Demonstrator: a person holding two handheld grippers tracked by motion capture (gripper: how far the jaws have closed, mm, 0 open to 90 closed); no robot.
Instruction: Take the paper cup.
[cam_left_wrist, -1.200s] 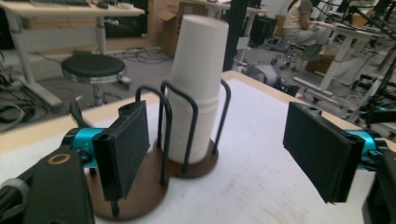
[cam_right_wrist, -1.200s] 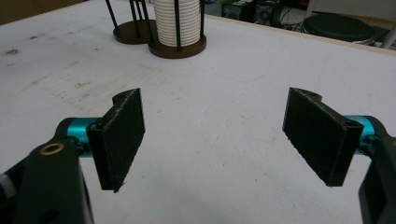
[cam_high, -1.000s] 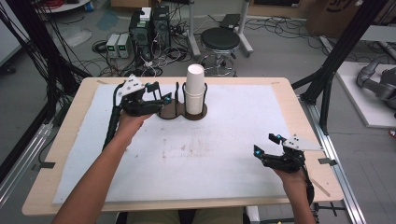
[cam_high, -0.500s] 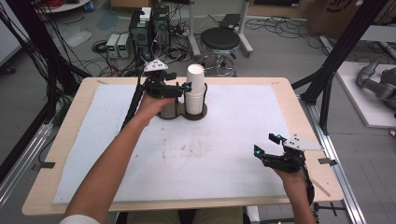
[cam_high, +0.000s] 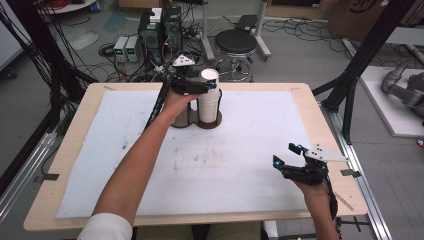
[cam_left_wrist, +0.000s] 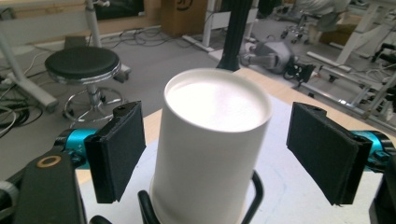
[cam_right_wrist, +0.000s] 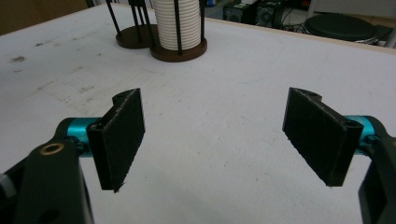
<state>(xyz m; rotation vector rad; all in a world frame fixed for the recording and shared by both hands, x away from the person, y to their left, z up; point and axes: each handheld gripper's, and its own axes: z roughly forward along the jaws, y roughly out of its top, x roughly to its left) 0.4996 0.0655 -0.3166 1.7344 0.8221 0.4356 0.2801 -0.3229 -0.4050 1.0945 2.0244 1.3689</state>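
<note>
A tall stack of white paper cups (cam_high: 208, 97) stands upside down in a round wooden holder (cam_high: 196, 121) with black rods, at the far middle of the table. My left gripper (cam_high: 209, 86) is at the top of the stack, open, with a pad on each side of the top cup (cam_left_wrist: 210, 140) and a gap to both. In the right gripper view the cup stack (cam_right_wrist: 178, 23) and its holder lie far ahead. My right gripper (cam_high: 286, 154) hovers open and empty over the white mat (cam_high: 240, 165) near the table's front right.
A second, empty rod holder (cam_right_wrist: 133, 35) adjoins the cup stack on its left. A black stool (cam_high: 241, 44), computer boxes and cables stand on the floor beyond the far edge. Black frame posts (cam_high: 372, 55) flank the table at both sides.
My left gripper has swung right from the empty holder to the top of the cup stack, its pads now on both sides of the top cup. The right gripper has stayed still.
</note>
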